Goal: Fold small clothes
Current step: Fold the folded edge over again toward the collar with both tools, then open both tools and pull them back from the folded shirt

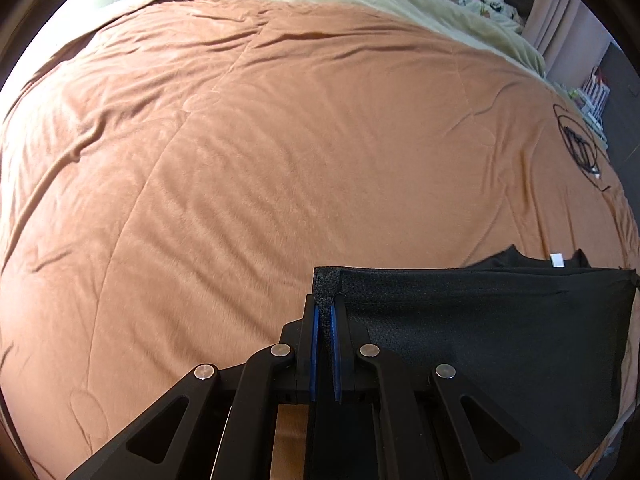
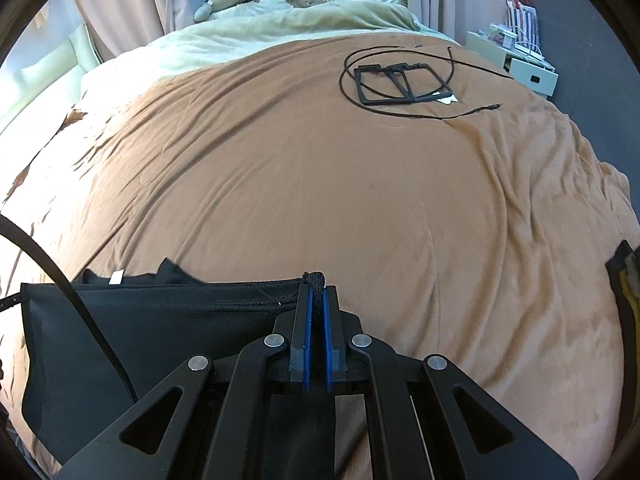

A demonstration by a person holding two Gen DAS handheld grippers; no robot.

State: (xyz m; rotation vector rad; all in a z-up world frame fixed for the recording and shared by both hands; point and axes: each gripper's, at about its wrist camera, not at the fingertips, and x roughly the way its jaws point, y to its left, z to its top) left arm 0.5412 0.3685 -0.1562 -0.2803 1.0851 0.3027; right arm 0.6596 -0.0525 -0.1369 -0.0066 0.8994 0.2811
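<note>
- The fingers [image 1: 335, 344] of the left gripper [image 1: 325, 310] are nearly closed, with only a thin gap where a bunched corner of the black garment [image 1: 480, 340] is pinched between the blue pads.
- The fingers [image 2: 305, 336] of the right gripper [image 2: 316, 292] are closed the same way on the opposite corner of the garment [image 2: 160, 328], with a small knob of fabric poking out above the tips.
- Between the two grips the top edge runs taut and almost straight, so the long axis lies side to side across the person's front, from one gripper to the other.
- The rest hangs down from that edge as a flat dark sheet, held just above the near part of the bed [image 1: 240, 140]. A further layer with a small white tag [image 1: 557, 260] peeks up behind the edge; whether it touches the blanket I cannot tell.
- The cloth looks like a thin, lightweight mesh knit: soft and limp, with no stiffness of its own. I judge it will sag wherever tension drops, and it could slide out of a shallow pinch.
- The corners or hems look like the best places to grip, since doubled cloth there gives the pads more bite.
- Well apart, at the far side of the brown blanket [image 2: 360, 200], lie a black frame [image 2: 404, 82] and a looped cable [image 2: 460, 114].
</note>
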